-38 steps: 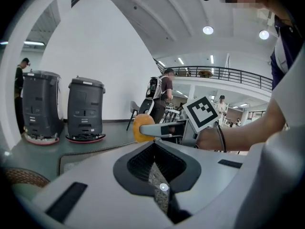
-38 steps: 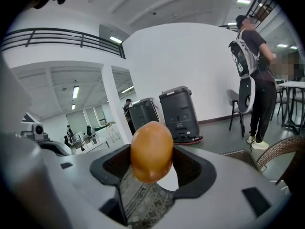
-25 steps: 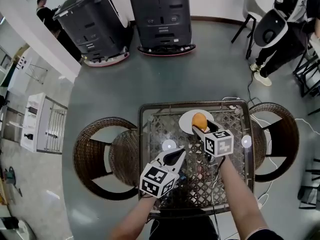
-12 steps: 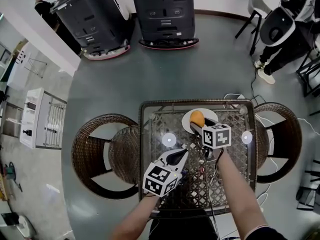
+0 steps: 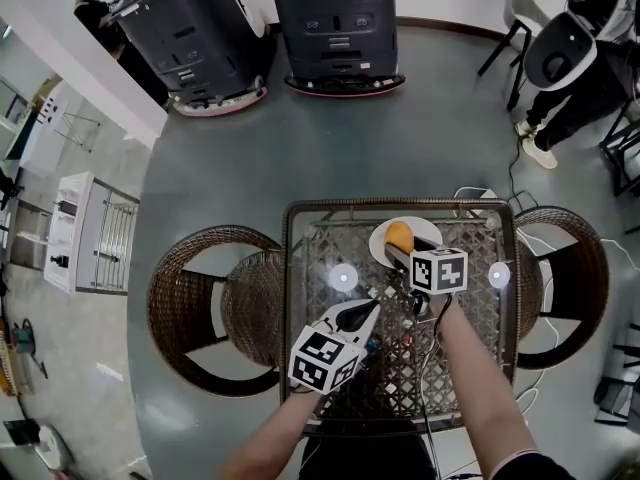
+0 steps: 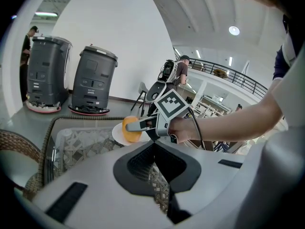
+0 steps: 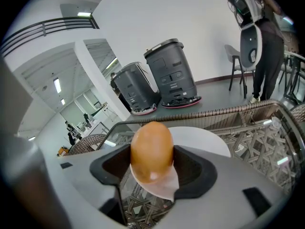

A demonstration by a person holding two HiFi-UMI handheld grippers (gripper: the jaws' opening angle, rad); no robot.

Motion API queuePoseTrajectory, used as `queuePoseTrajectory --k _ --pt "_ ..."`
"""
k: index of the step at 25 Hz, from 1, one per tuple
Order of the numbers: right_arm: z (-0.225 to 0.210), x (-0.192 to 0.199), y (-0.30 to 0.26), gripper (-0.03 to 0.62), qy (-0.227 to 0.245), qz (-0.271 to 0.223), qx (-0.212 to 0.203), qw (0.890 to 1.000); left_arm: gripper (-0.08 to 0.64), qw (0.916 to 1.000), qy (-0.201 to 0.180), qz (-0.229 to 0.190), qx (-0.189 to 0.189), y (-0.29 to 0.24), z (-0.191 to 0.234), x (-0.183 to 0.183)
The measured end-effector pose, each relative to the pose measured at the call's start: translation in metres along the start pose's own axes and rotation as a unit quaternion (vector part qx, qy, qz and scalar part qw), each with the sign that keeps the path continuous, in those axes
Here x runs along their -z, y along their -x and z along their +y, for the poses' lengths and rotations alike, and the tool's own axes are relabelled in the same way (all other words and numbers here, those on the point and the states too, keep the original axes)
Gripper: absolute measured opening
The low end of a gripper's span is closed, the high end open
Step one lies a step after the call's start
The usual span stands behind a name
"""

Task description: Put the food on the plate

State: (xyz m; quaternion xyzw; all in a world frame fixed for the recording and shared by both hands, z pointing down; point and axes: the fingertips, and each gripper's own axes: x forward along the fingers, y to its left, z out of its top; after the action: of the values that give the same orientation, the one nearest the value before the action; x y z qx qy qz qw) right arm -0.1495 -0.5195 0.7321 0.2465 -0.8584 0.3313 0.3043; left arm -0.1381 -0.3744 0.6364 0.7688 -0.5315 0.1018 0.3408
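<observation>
So the right gripper [image 5: 397, 251] has its jaws clamped on the food [image 5: 399, 234], an orange egg-shaped thing, pinched on both sides. It's up over the near edge of the white plate [image 5: 427, 232]; from the right gripper view the food [image 7: 151, 149] sits in front of the plate [image 7: 205, 144], and I honestly can't tell whether it's touching the plate or just above it. The left gripper [image 5: 367, 309] is lower down over the wicker table [image 5: 291, 268], well apart from the plate. Its jaws are pretty much together with nothing in them, and only a sliver of the table's weave shows through. There's a wicker chair [image 5: 200, 313] on the left of the table and another [image 5: 562, 278] on the right. Two big grey machines [image 5: 335, 23] stand on the floor beyond it.
</observation>
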Motion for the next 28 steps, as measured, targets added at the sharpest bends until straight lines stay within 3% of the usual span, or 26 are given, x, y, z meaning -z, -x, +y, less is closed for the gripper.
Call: queuePoseTrajectory --k 20,28 --pt "-0.007 0.006 0.029 0.296 0.014 0.001 0.041 0.999 0.008 0.9999 -0.003 0.004 0.012 0.004 -0.020 0.002" --pt "0.004 0.004 0.071 0.296 0.008 -0.030 0.047 0.998 0.009 0.9996 -0.015 -0.006 0.021 0.012 -0.039 -0.010"
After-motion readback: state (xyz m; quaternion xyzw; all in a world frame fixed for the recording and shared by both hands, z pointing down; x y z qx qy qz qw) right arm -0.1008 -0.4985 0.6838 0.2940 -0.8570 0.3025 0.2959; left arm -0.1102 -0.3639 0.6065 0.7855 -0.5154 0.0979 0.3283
